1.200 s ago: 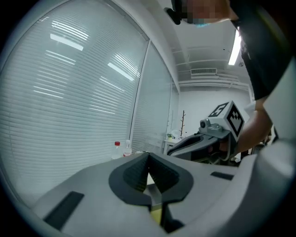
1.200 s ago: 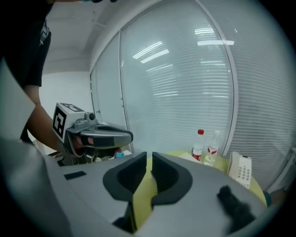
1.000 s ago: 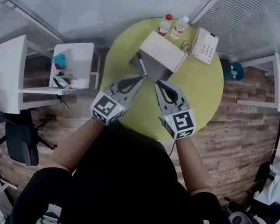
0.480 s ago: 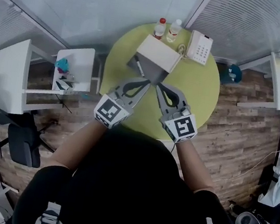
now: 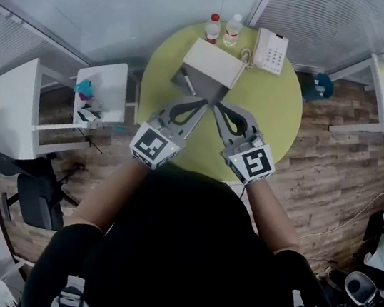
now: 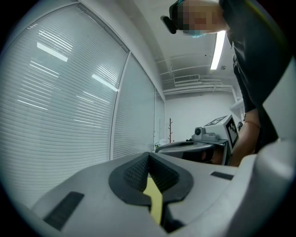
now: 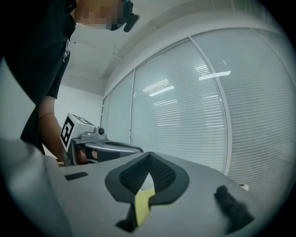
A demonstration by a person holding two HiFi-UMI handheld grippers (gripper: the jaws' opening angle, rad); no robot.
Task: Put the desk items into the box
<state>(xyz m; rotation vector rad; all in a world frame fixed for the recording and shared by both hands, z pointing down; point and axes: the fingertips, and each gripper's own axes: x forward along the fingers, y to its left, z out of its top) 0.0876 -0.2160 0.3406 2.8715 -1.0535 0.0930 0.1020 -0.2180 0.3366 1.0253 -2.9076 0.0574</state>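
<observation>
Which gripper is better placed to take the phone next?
Right, probably: the phone lies past the right end of the box, nearer the right gripper. The left gripper would have to cross over. Both are shut.

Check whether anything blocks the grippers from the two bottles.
The open beige cardboard box does: the left gripper and right gripper point at its near side, and the two clear plastic bottles stand behind its far side.

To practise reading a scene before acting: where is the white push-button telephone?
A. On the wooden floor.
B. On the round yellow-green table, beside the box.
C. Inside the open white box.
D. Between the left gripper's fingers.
B: the white push-button telephone stands on the round yellow-green table, just beside the open white box, at the table's far side.
</observation>
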